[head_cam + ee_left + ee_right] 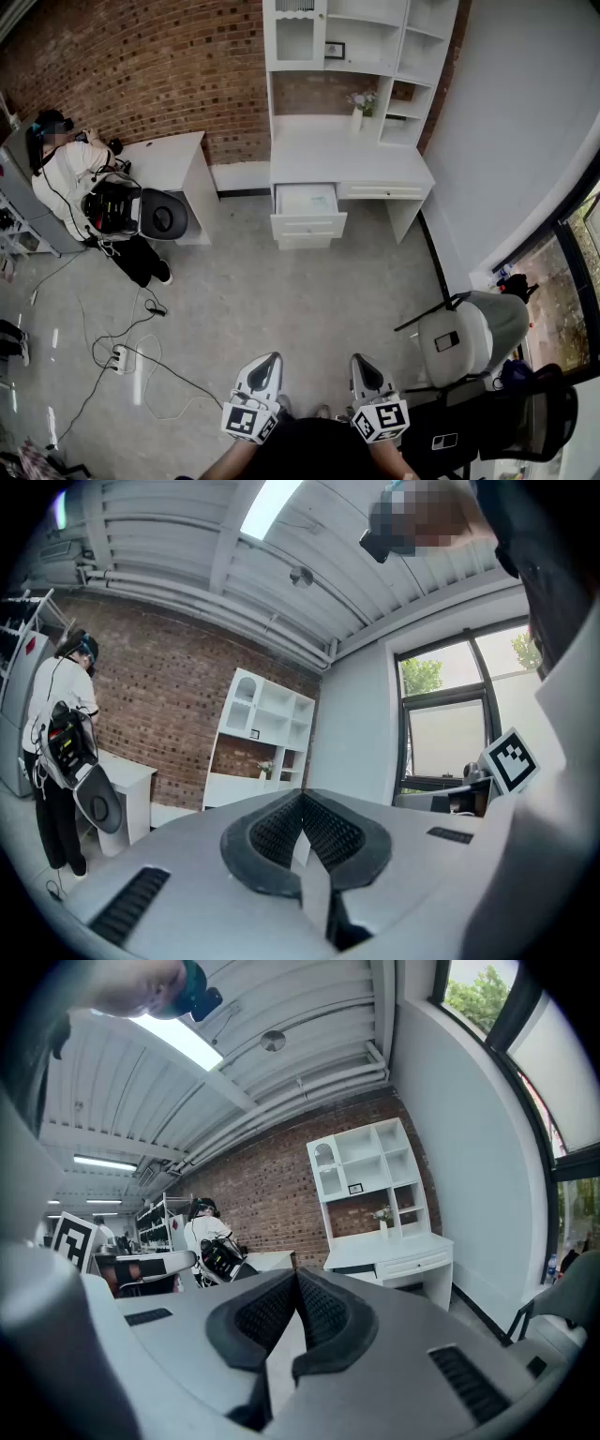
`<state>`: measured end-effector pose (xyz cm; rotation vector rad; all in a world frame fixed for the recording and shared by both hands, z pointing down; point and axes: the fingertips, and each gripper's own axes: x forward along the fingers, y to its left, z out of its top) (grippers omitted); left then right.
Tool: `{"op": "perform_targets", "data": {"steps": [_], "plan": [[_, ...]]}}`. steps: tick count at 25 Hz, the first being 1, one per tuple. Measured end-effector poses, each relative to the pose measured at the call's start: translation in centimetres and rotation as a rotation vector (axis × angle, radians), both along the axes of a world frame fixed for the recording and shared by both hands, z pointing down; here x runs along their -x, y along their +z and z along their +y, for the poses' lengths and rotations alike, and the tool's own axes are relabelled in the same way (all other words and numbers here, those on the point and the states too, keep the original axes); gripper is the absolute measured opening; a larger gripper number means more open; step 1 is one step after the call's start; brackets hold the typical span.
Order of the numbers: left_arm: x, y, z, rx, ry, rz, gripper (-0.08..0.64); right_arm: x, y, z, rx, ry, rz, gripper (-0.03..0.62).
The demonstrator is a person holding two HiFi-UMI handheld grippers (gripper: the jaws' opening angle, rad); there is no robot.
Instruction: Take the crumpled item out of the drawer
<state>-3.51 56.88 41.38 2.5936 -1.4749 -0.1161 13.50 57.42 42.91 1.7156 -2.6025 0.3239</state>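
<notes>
A white desk point(352, 161) with a shelf unit stands against the brick wall across the room. Its top left drawer point(307, 223) is pulled open; something pale lies inside, too small to make out. Both grippers are held low in front of me, far from the desk. My left gripper point(272, 358) has its jaws shut with nothing between them, and in the left gripper view point(300, 806) its pads meet. My right gripper point(359, 360) is likewise shut and empty, its pads pressed together in the right gripper view point(295, 1281). The desk point(389, 1258) shows behind them.
A person point(70, 178) sits at a small white table point(173, 164) at the left, beside a black chair point(161, 217). A power strip and cables point(120, 358) lie on the floor at the left. A grey chair point(469, 336) and a black chair point(530, 412) stand at my right, by the window.
</notes>
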Motion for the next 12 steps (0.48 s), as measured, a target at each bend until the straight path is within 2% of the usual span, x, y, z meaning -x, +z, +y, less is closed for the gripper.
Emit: {"op": "perform_targets", "data": {"steps": [12], "plan": [[0.18, -0.14, 0.40, -0.001, 0.008, -0.002, 0.025, 0.83, -0.07, 0.31, 0.000, -0.010, -0.004, 0.014]]}}
